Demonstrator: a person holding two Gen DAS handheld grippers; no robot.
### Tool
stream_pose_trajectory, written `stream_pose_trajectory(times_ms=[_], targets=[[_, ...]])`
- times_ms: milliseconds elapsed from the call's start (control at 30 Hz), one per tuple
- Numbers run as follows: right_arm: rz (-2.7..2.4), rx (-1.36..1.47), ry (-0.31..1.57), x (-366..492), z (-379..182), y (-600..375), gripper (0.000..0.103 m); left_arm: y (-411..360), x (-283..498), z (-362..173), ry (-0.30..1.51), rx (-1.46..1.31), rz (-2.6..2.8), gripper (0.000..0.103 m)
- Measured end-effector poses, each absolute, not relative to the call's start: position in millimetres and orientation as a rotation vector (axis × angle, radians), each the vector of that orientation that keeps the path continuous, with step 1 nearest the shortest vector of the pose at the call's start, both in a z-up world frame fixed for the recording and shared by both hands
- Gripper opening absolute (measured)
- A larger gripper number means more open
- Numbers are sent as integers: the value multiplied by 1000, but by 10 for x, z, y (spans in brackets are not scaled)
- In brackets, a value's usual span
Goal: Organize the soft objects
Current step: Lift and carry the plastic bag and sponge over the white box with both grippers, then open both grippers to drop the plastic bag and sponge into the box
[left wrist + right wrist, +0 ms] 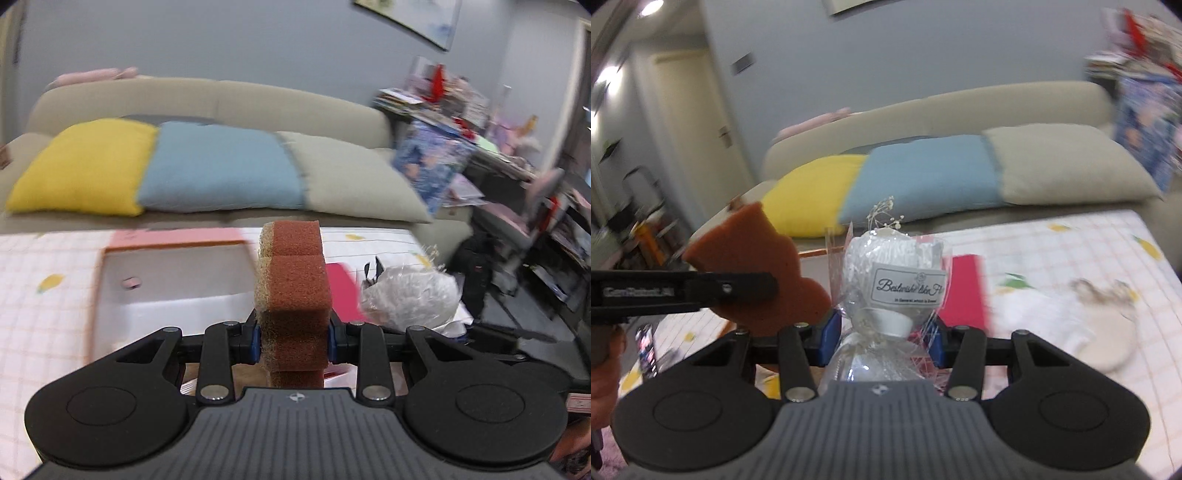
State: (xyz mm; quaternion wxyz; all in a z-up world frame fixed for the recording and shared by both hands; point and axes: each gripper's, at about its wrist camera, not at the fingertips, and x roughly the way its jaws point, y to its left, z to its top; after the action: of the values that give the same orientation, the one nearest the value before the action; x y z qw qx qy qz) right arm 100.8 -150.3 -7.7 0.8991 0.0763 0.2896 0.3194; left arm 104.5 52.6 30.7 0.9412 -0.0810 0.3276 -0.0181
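Holding a brown sponge (293,295) upright, the left gripper (294,341) has its blue pads clamped on the sponge's lower half, up in the air above the desk (44,317) with the checkered cloth. Right gripper (882,332) is squeezing a white thing wrapped in crinkly cellophane (892,273), with a little label and dried sprigs on top, also lifted off the desk. From the right wrist view the two sit just beside each other, sponge to the left of the cellophane bundle. A white box (177,284) with a pink rim sits on the desk behind the sponge, red card (343,291) near it. Sofa (221,99) beyond has a yellow, blue and beige cushion (218,173). Everything's pretty blurry.
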Motion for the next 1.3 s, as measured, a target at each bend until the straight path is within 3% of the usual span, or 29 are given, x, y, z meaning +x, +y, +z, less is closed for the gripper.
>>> stream_pose_trajectory(times_ms=[367,700,1200,1300], targets=[[768,-265,706,1295,-183,-195,47,1118,1343,-17,808,-176,85,35],[705,-517,718,1804,-468,378,47,1369,1705,-318,888,-142,70,35],[718,-598,772,1985,-757,497,49,1440,1839,-506,938,-91,63,36],[731,-592,754,1972,-713,494,54,1433,1822,-452,925,-87,59,44]])
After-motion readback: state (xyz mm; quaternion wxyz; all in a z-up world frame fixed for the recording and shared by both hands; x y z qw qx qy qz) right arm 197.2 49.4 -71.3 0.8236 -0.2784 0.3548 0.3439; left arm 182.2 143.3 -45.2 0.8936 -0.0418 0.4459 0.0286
